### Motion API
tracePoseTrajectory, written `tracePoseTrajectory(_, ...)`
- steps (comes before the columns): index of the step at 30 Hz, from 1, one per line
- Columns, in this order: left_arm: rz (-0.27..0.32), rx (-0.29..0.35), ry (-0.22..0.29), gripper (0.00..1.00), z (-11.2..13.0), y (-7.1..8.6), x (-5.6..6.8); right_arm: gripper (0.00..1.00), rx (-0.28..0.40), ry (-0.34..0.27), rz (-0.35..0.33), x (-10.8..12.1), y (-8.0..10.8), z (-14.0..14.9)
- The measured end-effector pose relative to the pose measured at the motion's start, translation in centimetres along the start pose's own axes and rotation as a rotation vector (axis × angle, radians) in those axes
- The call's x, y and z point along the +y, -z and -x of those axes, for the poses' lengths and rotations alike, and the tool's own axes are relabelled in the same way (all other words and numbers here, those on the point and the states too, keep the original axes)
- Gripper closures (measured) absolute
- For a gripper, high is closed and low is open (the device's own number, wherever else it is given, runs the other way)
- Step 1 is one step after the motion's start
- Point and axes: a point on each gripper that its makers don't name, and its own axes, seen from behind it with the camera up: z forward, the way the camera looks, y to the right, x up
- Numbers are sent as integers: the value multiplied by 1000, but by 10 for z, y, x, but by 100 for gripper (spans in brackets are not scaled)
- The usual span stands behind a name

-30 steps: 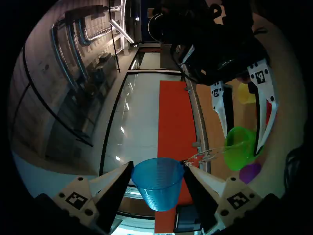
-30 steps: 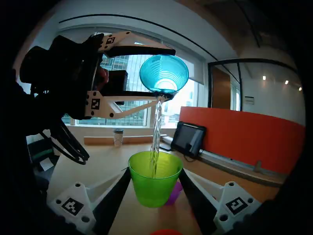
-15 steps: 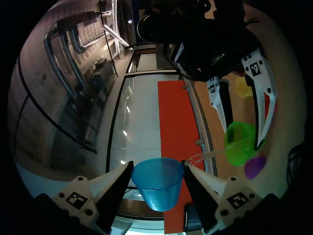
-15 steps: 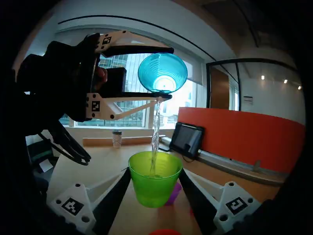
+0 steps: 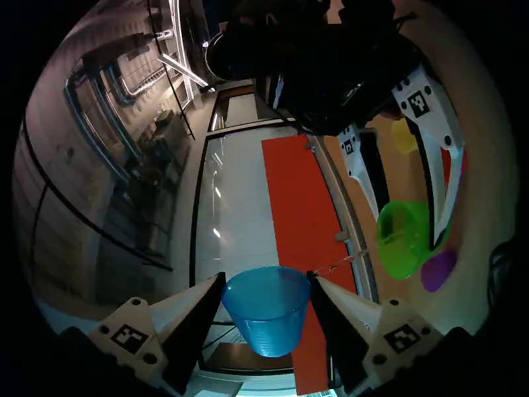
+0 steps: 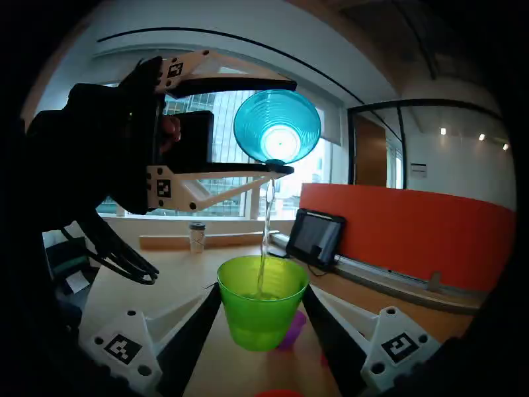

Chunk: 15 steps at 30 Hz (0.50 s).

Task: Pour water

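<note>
Right gripper view: at 6 o'clock we see the right tool point(image 6: 262, 291) pinching the green cup point(image 6: 261, 311), one finger pressed on each side below the rim. We hold it upright and lifted off the table point(image 6: 165, 271), so its open mouth faces straight up as the catcher. Toward 12 o'clock the left tool point(image 6: 291, 127) is clamped on the blue cup point(image 6: 276, 126), tipped so far over that its mouth and bottom look back at us. That tilt puts its lowest lip directly over the green cup, and a thin stream of water point(image 6: 266, 225) drops from the lip into it. Some water stands in the green cup, well below the rim.

In the left gripper view the blue cup sits at 6 o'clock between the tool's fingers, and the room looks rolled on its side, the orange partition point(image 5: 297, 198) running up the middle, because the tool is turned over to pour. The green cup is at 4 o'clock, with a purple cup point(image 5: 438, 270) just beside it and a yellow cup point(image 5: 403, 135) at 2 o'clock, both apart from the pour.

We judge the pour nearly finished, since the stream is thin and the tilt steep. A weak stream may cling to the lip and dribble, so the lip should hang over the green cup's middle.
</note>
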Motion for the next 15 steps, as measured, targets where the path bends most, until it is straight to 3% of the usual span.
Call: tracePoseTrajectory(15, -13, 21, -131, 12, -6, -2, 2, 10, 9, -9, 7, 1, -1, -4)
